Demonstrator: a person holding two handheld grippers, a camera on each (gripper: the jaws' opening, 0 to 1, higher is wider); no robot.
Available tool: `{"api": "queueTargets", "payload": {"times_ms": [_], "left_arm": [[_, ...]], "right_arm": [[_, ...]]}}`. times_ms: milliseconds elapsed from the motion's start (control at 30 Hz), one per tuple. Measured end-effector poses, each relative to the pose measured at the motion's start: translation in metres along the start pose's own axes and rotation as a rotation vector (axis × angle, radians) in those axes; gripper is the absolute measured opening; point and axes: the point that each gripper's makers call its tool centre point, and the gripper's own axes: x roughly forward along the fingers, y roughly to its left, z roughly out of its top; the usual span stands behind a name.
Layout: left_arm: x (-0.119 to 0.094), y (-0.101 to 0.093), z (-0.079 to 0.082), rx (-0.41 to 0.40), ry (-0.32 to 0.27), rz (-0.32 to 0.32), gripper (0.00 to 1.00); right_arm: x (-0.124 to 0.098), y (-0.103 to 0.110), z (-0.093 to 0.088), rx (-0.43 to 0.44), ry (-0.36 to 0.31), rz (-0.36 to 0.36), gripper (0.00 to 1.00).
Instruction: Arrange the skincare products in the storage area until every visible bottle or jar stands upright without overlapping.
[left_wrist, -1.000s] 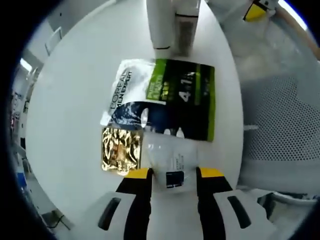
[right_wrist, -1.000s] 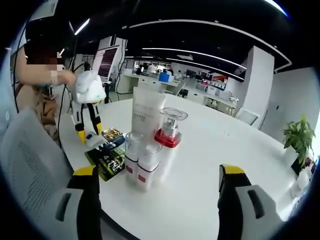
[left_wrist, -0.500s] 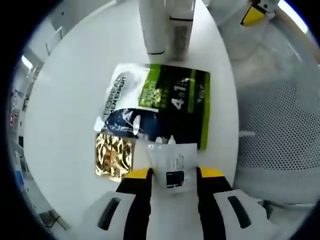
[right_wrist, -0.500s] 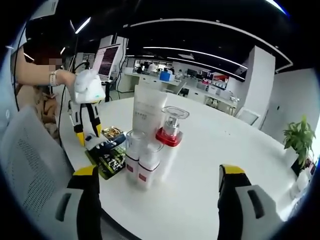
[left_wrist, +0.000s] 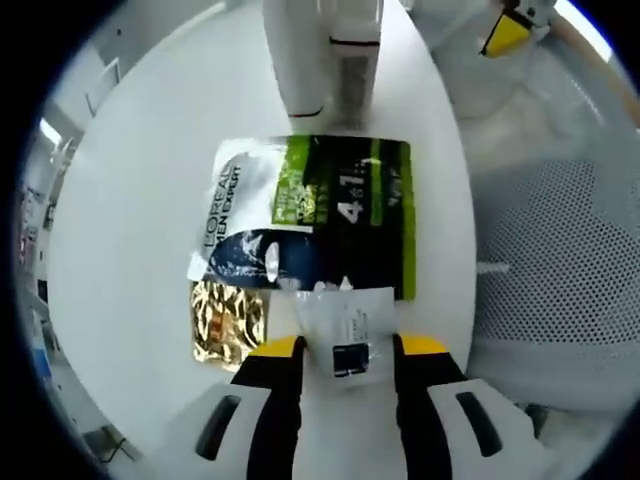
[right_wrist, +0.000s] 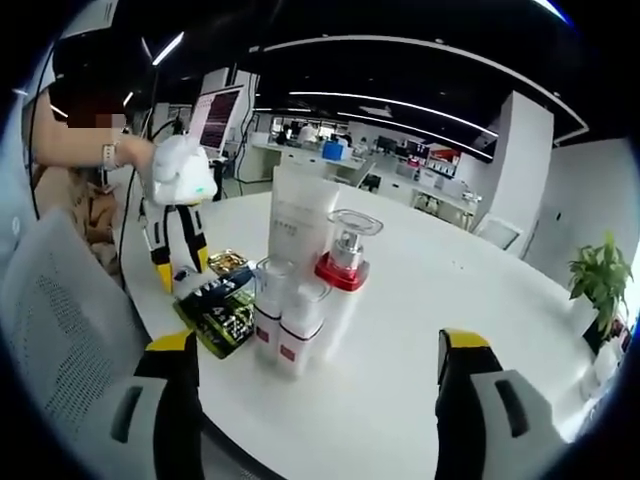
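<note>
Between the jaws of the left gripper (left_wrist: 347, 347) lies a clear sachet (left_wrist: 347, 318), flat on the white table (left_wrist: 140, 200); whether the jaws pinch it cannot be told. It overlaps the green-and-black sachet (left_wrist: 330, 215), beside a gold sachet (left_wrist: 225, 322). Lifting could drag those neighbours or let the slick film slip. The right gripper (right_wrist: 310, 350) hovers wide open and empty near the upright bottles (right_wrist: 300, 290); a careless sweep could topple them

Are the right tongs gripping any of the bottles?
No. The right tongs stand wide open, short of the bottle cluster on the white table.
</note>
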Motion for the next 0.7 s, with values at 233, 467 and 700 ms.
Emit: {"api": "queueTargets", "payload": {"times_ms": [233, 467, 700], "left_arm": [[0.001, 0.0019, -0.0099, 0.03, 0.022, -0.001, 0.34], [0.0023, 0.004, -0.0049, 0.075, -0.003, 0.013, 0.35], [0.002, 0.0048, -0.005, 0.079, -0.029, 0.02, 0.36]], "right_arm": [[0.0007, 0.0022, -0.0008, -0.004, 0.009, 0.007, 0.99], [0.0011, 0.0038, -0.0009, -0.007, 0.013, 0.011, 0.99], [0.001, 0.0032, -0.0008, -0.006, 0.012, 0.008, 0.99]]}}
